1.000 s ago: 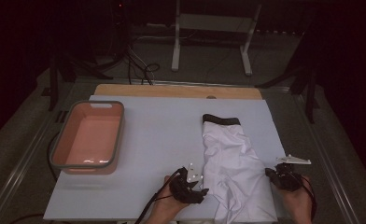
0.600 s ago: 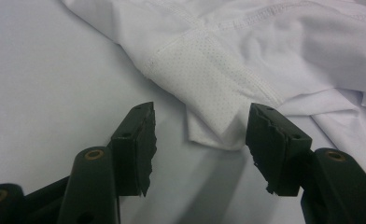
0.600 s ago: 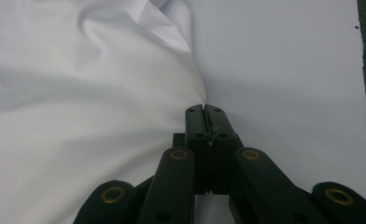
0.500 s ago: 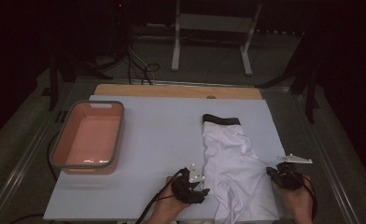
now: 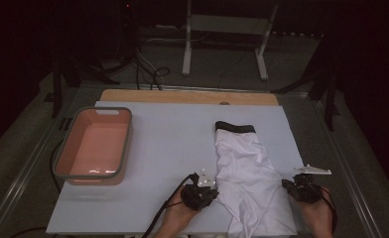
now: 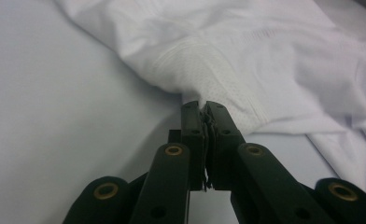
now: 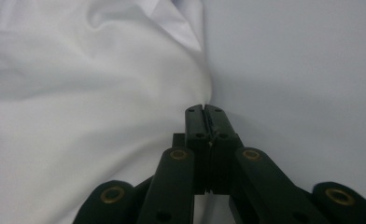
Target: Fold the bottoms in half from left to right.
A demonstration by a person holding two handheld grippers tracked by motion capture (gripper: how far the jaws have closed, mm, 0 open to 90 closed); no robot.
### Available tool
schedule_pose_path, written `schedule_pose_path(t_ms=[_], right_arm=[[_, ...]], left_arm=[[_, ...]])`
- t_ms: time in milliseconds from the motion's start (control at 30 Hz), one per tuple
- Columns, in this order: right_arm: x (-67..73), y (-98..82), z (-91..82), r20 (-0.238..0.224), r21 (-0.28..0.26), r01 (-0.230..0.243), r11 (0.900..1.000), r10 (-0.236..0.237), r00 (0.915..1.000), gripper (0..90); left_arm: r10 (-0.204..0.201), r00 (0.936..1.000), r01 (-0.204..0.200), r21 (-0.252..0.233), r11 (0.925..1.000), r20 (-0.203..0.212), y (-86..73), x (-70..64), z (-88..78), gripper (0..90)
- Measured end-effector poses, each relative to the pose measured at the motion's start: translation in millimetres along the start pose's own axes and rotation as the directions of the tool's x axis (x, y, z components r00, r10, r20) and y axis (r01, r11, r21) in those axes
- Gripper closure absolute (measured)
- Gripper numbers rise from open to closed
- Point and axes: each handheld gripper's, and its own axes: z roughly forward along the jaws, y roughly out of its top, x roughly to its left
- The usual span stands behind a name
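A white garment (image 5: 244, 168) with a black band (image 5: 234, 127) at its far end lies on the pale mat (image 5: 172, 144), right of centre. My left gripper (image 5: 212, 191) is at the garment's near left edge. Its jaws have just been closing, and in the left gripper view they (image 6: 203, 106) are shut on a ribbed fold of the cloth (image 6: 246, 56). My right gripper (image 5: 287, 184) is at the near right edge. It (image 7: 203, 109) is shut on the cloth's border (image 7: 78, 93).
A pink tub (image 5: 66, 148) with a grey rim stands on the mat's left side. A wooden board (image 5: 182, 96) borders the mat's far edge. Metal stand legs (image 5: 222, 44) and cables lie on the floor behind the table.
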Motion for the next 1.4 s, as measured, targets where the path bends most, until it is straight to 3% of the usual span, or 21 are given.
schedule_pose_path(t_ms=[133, 533, 567, 700, 800, 1133, 1400], right_arm=[[4.5, -1.8, -2.1, -0.015, 0.01, 0.014, 1.0, -0.014, 0.9998, 89.5], [10.2, -15.9, -13.1, -0.038, 0.038, 0.039, 0.999, -0.037, 0.9986, 89.4], [10.3, -16.6, -13.5, -0.039, 0.034, 0.038, 0.999, -0.037, 0.9986, 88.3], [9.1, -14.3, -13.4, -0.032, -0.007, 0.017, 1.0, -0.017, 0.9993, 60.4], [9.6, -9.7, -11.7, -0.02, -0.028, 0.001, 1.0, -0.002, 0.9998, 53.0], [13.1, 9.1, -2.3, -0.02, -0.061, -0.006, 0.998, 0.005, 0.9998, 47.6], [23.9, 27.8, 6.7, -0.039, -0.081, 0.023, 0.996, -0.026, 0.9989, 46.1]], left_arm=[[-0.026, 0.9996, 0.026, -0.015, 0.9995, 0.005, 0.6, 6.9, -7.6, 87.8], [-0.036, 0.9985, 0.037, -0.012, 0.9992, 0.041, -6.0, 7.6, -15.2, 87.8], [-0.029, 0.9987, 0.029, -0.008, 0.9996, 0.043, -6.7, 7.3, -15.6, 87.9], [-0.026, 0.9982, 0.026, -0.008, 0.9996, 0.053, -8.6, 6.3, -17.6, 87.8], [-0.022, 0.9979, 0.022, -0.003, 0.9997, 0.061, -10.8, 5.1, -20.2, 87.9], [-0.042, 0.9979, 0.043, -0.016, 0.9989, 0.05, -18.9, 16.2, -35.2, 88.1], [-0.044, 0.9981, 0.045, -0.02, 0.9988, 0.043, -24.2, 24.3, -42.2, 88.0]])
